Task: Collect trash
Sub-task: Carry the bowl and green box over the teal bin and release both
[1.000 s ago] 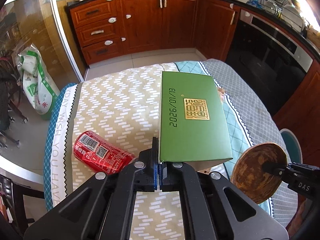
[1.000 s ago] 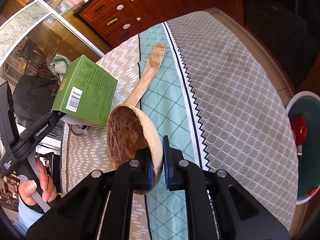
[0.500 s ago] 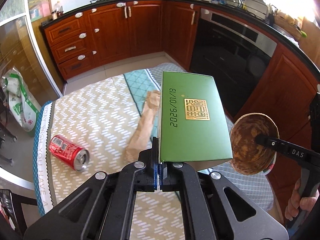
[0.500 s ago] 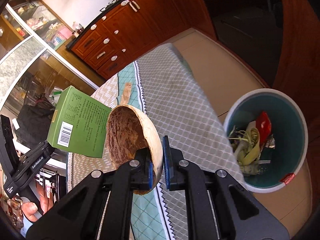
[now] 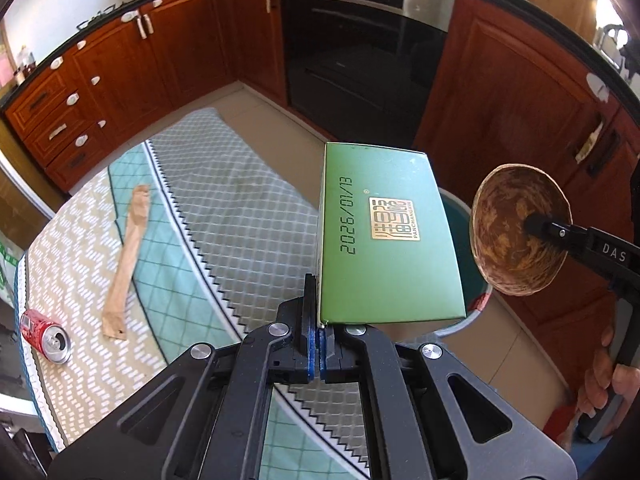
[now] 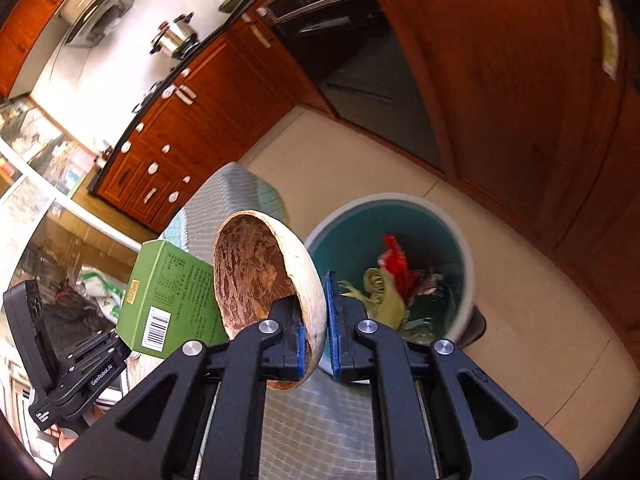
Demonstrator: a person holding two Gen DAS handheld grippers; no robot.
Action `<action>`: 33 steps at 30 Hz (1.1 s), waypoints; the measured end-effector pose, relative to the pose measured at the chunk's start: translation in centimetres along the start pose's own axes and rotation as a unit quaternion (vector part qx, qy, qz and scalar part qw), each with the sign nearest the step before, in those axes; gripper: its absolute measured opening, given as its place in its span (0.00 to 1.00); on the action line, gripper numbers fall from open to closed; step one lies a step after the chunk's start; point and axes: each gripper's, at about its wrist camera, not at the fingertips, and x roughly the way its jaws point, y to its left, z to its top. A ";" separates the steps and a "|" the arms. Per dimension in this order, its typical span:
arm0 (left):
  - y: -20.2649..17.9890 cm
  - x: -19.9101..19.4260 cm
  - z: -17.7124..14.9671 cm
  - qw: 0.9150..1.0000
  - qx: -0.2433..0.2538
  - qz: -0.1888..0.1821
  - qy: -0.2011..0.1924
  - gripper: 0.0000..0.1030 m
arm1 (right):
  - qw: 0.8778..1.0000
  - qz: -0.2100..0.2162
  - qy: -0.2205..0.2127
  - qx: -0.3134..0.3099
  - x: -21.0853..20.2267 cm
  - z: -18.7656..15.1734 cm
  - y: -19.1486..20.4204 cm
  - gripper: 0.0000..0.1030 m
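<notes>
We see the tabletop (image 5: 248, 216) under its patterned cloth, and beside it on the floor the round trash bin (image 6: 466, 264) with scraps inside. Our left gripper (image 5: 319, 334) pinches the edge of the green box (image 5: 390, 236) and holds it in the air above the bin, while our right gripper (image 6: 314, 336) clamps the rim of the coconut shell (image 6: 256, 272) beside the bin's opening. A paper wrapper (image 5: 128, 256) and a red can (image 5: 44, 336) lie on the tabletop.

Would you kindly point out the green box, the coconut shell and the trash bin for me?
green box (image 5: 394, 240): left wrist view, on its top face near the gold label.
coconut shell (image 6: 250, 270): right wrist view, on its brown inner hollow.
trash bin (image 6: 466, 256): right wrist view, on its pale rim.
</notes>
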 end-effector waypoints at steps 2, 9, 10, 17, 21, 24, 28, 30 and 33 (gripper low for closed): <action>-1.5 1.0 0.4 1.000 0.010 -0.004 0.009 0.01 | 1.000 -0.006 -0.002 0.014 -0.3 0.2 -1.8 0.08; -5.9 4.1 1.6 0.999 0.033 -0.015 0.036 0.02 | 0.999 -0.019 -0.003 0.038 -0.4 1.1 -5.5 0.09; -6.4 4.6 1.8 0.998 0.036 -0.016 0.040 0.02 | 0.999 -0.019 -0.002 0.040 -0.4 1.2 -5.9 0.09; -8.7 7.6 2.6 0.996 0.052 -0.024 0.062 0.07 | 0.998 -0.026 0.005 0.051 0.3 1.7 -7.5 0.09; -9.6 8.0 2.8 0.996 0.057 -0.020 0.060 0.50 | 0.998 -0.030 0.009 0.056 0.8 1.7 -7.8 0.09; -9.6 7.8 2.7 0.997 0.064 -0.005 0.047 0.62 | 0.998 -0.031 0.014 0.056 1.3 1.7 -7.7 0.09; -8.8 7.8 2.5 0.997 0.056 -0.005 0.049 0.70 | 0.998 -0.031 0.021 0.056 2.3 1.7 -7.3 0.09; -8.4 7.6 2.2 0.997 0.050 -0.004 0.050 0.73 | 0.998 -0.031 0.025 0.055 2.7 1.7 -7.2 0.09; -7.7 7.3 2.4 0.998 0.042 -0.006 0.050 0.80 | 0.998 -0.032 0.030 0.052 3.2 1.6 -6.9 0.09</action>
